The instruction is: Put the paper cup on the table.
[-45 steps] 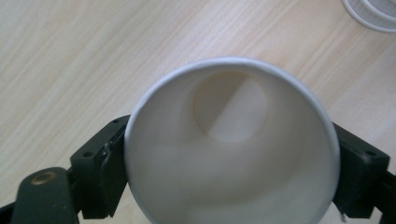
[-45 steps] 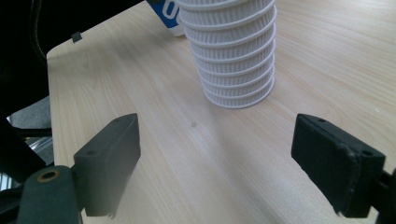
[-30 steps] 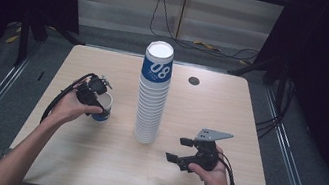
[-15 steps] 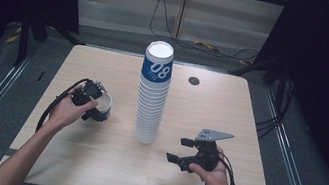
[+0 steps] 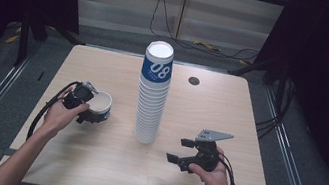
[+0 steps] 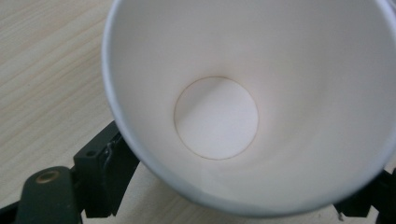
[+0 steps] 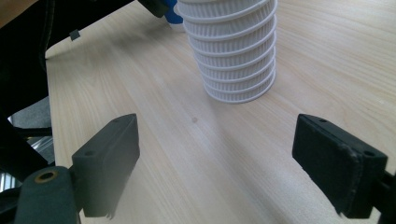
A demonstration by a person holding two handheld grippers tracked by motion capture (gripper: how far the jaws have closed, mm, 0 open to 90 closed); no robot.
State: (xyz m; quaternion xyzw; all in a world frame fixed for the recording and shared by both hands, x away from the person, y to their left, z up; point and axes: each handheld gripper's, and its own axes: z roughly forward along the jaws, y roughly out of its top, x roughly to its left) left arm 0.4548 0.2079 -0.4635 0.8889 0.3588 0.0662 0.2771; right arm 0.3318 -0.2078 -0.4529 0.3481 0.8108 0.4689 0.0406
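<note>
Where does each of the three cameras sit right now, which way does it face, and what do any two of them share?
High view: above the person's side, looking forward and down on the table; both forearms, the left tongs around the single cup, the right tongs.
Left gripper view: on the left tongs, looking into the single cup; black jaws flank it.
Right gripper view: on the right tongs, facing the cup stack; jaws wide apart.
Shared: the cup stack in the high and right gripper views.

white paper cup point(image 5: 100, 104), blue band, upright, empty, on table's left side.
</note>
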